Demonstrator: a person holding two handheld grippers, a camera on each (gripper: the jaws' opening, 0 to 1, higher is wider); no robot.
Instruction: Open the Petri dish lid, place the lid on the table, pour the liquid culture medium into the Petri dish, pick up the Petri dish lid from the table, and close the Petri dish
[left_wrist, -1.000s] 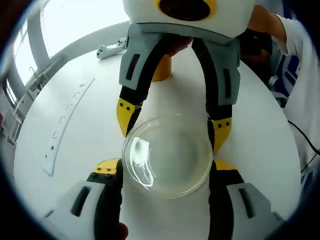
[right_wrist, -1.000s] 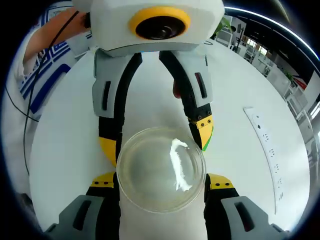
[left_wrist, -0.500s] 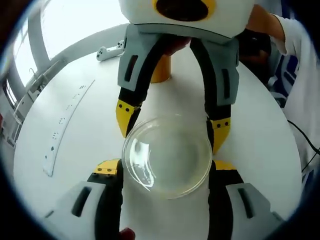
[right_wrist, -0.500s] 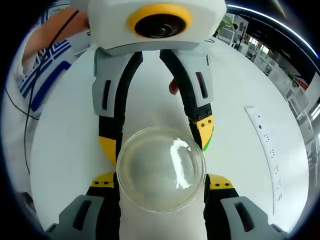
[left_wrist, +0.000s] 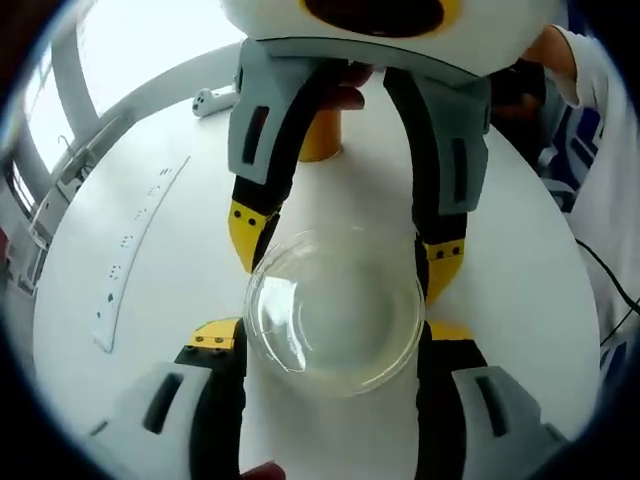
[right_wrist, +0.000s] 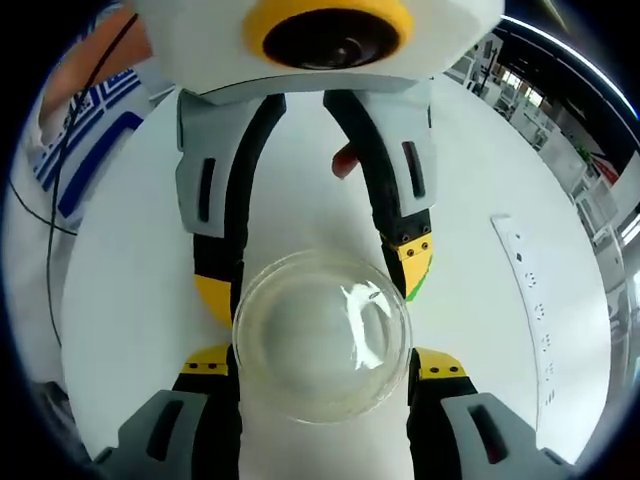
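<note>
Presently the right claw (left_wrist: 340, 260) has crept nearer; both it and the left claw (right_wrist: 315, 290) clench the Petri dish (left_wrist: 335, 310) on the bench (left_wrist: 150, 260), lid unlifted.

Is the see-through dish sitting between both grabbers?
Yes, the Petri dish sits between the left gripper and the right gripper.

bright, even daylight | glare streak on Petri dish (right_wrist: 322, 336) | fisheye bending at edges | soft shadows

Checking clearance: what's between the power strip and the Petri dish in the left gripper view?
Bare white table lies between the power strip and the Petri dish, apart from the facing right claw's yellow tip at the dish rim.
</note>
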